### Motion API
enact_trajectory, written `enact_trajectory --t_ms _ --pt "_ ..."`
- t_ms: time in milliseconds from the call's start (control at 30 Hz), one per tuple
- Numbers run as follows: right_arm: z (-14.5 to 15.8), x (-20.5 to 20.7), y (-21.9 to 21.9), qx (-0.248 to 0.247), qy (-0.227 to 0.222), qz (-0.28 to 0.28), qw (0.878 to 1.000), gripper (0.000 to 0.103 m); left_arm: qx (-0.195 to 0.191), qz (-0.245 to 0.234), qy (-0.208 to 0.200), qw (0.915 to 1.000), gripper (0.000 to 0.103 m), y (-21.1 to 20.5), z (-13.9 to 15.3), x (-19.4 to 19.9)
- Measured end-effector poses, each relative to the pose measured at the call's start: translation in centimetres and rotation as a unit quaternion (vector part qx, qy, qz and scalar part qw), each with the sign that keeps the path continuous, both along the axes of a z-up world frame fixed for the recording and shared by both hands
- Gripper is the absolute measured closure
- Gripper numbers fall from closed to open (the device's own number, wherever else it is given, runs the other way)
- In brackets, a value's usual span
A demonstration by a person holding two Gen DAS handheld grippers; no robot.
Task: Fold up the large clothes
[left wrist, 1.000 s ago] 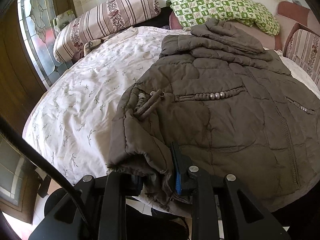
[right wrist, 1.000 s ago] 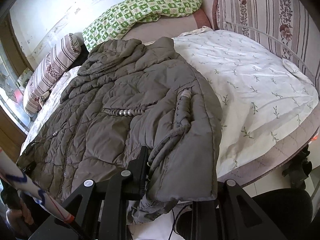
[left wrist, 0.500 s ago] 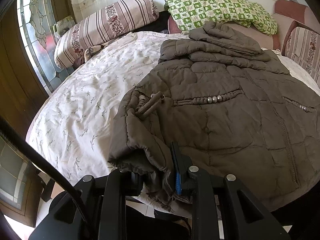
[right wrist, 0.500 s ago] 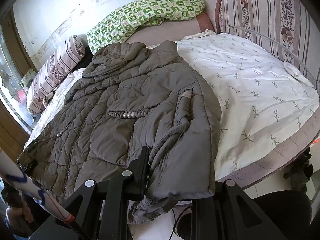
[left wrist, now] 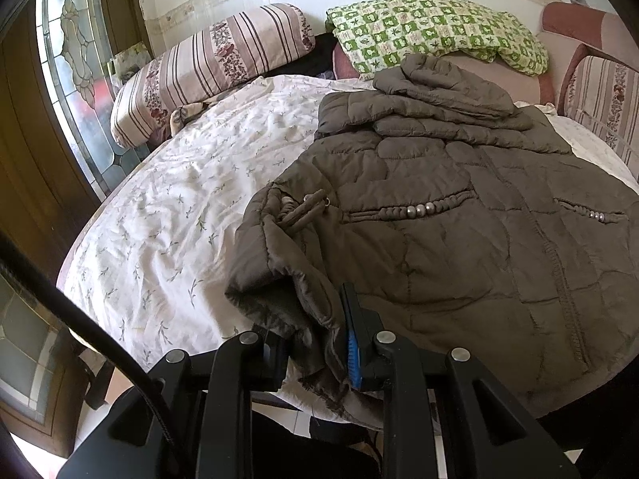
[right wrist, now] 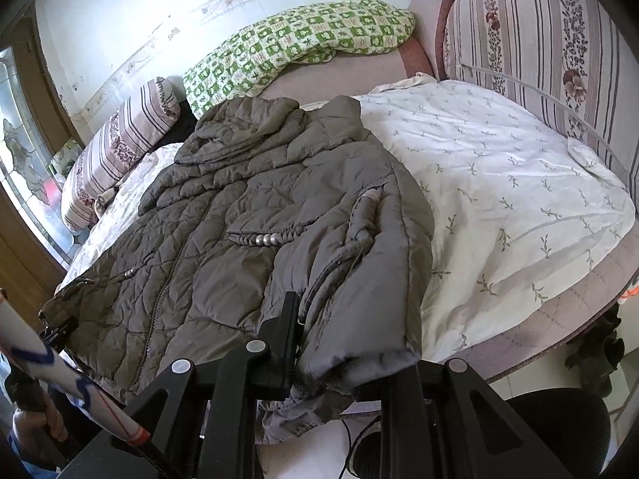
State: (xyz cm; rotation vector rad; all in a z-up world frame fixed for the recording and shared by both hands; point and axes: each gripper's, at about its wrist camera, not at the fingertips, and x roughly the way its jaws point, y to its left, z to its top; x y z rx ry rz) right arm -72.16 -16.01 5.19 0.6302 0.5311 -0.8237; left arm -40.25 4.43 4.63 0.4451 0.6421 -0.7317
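A big brown quilted jacket [left wrist: 459, 247] lies spread face up on the round bed [left wrist: 167, 207], filling the right half of the left wrist view and the centre-left of the right wrist view, its hood bunched toward the top of the frame near the green checked pillow [left wrist: 435, 32]. Both sleeves are folded in over the front, each cuff lying just beside a beaded pocket trim. The left claw [left wrist: 315, 343] sits at the bottom centre of its frame, clamped on a gathered wad of the jacket's hem, with the blue pad of one finger pressed against the cloth. The right claw [right wrist: 339, 343], at the bottom centre of its own frame, is likewise closed on the hem at the jacket's other corner; one black finger [right wrist: 285, 331] shows on the left of the fabric, while the other is hidden under the sleeve's edge. The hem hangs a little over the near rim of the bed between the two claws. A striped bolster [left wrist: 207, 68] leans at the upper left of the left wrist view beside a stained-glass window [left wrist: 76, 64], and a striped padded headboard [right wrist: 551, 48] curves along the upper right of the right wrist view. The white leaf-print sheet [right wrist: 511, 183] lies bare beside the jacket.
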Motion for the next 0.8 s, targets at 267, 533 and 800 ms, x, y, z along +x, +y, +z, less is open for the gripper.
enact_trajectory --t_ms 267,533,800 --pt "0.7 -0.5 0.5 -0.006 -0.008 0.002 1.0 0.083 -0.007 -0.002 -0.004 1.0 0.082 0.5 0.7 -0.5" --pt "1.1 -0.9 0.8 -0.008 -0.014 0.005 1.0 0.084 -0.015 -0.003 -0.008 0.9998 0.082 0.9 1.4 -1.0" --pt "0.1 -0.5 -0.2 0.03 -0.009 0.009 0.999 0.078 -0.014 0.001 0.01 0.9999 0.082 0.8 0.8 -0.3"
